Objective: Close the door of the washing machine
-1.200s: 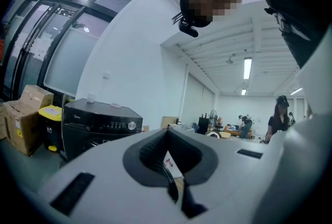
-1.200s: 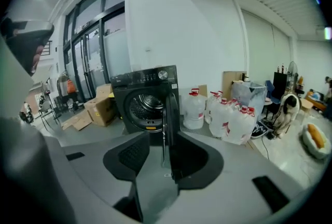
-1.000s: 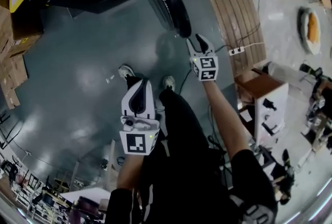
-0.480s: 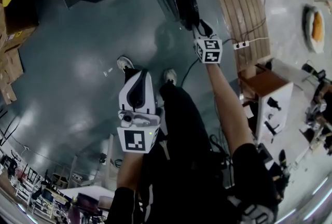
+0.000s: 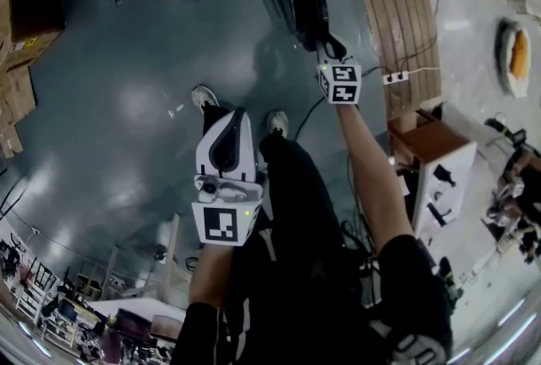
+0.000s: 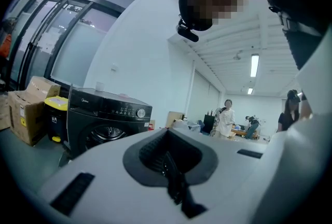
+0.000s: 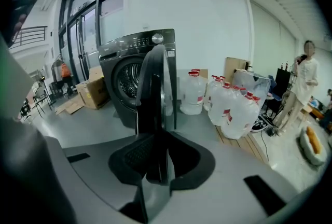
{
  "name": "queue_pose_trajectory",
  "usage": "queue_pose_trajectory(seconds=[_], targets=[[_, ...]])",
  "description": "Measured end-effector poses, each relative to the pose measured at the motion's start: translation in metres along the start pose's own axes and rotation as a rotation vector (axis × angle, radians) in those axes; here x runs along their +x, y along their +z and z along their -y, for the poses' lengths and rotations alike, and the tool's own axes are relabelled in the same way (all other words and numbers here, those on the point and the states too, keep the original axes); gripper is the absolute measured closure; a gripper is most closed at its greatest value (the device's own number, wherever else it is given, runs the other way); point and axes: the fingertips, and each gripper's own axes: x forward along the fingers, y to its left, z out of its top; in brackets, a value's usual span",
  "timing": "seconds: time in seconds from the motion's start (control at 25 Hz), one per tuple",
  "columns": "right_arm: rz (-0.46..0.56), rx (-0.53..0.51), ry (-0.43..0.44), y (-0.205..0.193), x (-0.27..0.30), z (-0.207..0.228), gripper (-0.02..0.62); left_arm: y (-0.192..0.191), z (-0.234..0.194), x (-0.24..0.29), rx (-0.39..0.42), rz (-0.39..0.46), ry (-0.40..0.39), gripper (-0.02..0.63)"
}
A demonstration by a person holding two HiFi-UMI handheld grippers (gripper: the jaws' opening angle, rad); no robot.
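- The left gripper [image 6: 167,163] is held low over the grey floor [image 5: 127,101], its jaws pressed together with nothing between them.
- The right gripper [image 7: 160,163] reaches forward to the door [image 7: 153,88]; its jaws are closing on the door's outer edge, which stands between the pads.
- The door stands swung wide open, edge-on to the right gripper view, still hinged to the black washing machine [image 7: 127,70].
- The small brand word on the machine's control panel looks like "Midea".
- Big water bottles [image 7: 228,109] with red labels stand just to the right of the machine; their print is too small to read.
- Cardboard boxes [image 7: 93,91] sit to the left of the machine.
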Motion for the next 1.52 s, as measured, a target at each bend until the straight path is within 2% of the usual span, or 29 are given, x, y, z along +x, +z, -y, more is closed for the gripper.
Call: queue_pose_trajectory(seconds=[0.52,0.8,1.0,1.28,1.52], targets=[[-0.018,0.045,-0.004,-0.001,0.009,-0.078,0.522,0.002,-0.029,-0.034,-0.030,0.039,0.146,0.603],[-0.009,0.037,0.038,0.006,0.019,-0.124,0.505,0.006,-0.056,-0.056,-0.016,0.043,0.212,0.603],[-0.007,0.059,0.041,0.011,0.022,-0.149,0.499,0.010,-0.077,-0.068,-0.002,0.041,0.226,0.603],[0.002,0.101,0.019,0.021,0.033,-0.182,0.494,0.015,-0.132,-0.076,-0.004,0.028,0.239,0.603],[-0.007,0.128,-0.003,0.027,0.045,-0.213,0.486,0.024,-0.172,-0.076,-0.008,0.017,0.201,0.603]])
